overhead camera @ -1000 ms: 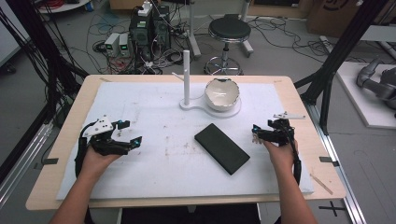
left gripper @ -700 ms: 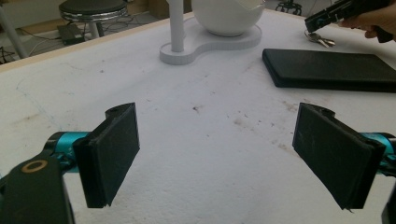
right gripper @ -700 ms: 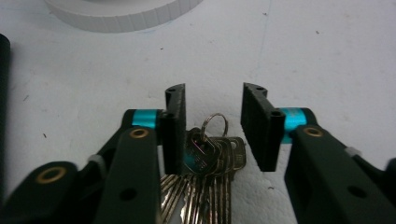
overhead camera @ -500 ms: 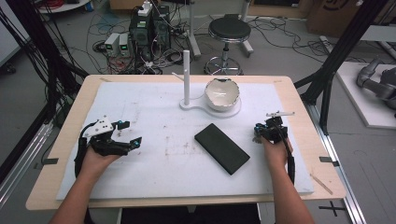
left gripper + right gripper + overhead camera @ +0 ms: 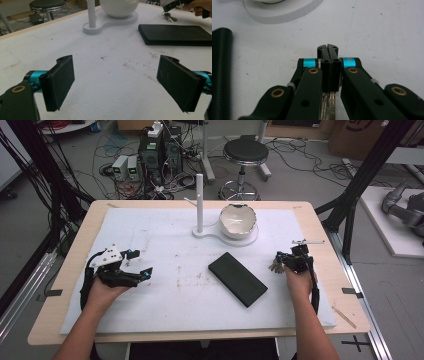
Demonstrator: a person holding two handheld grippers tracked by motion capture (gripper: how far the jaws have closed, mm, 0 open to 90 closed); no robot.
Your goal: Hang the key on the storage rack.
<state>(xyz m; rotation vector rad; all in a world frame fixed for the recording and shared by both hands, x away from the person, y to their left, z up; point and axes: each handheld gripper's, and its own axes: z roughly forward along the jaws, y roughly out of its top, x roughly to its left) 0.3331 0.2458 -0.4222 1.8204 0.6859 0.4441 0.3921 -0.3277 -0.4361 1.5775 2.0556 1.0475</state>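
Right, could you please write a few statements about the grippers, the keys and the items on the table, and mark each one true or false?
1. The left gripper is open with nothing between its pads. True.
2. The right gripper is shut on the keys. True.
3. The black case is standing upright on its edge. False: it lies flat on the table.
4. The white bowl sits on the black case. False: it sits on the white stand beside the post.

White bowl (image 5: 239, 219) on its stand (image 5: 226, 234), black case (image 5: 237, 278) lying near it.
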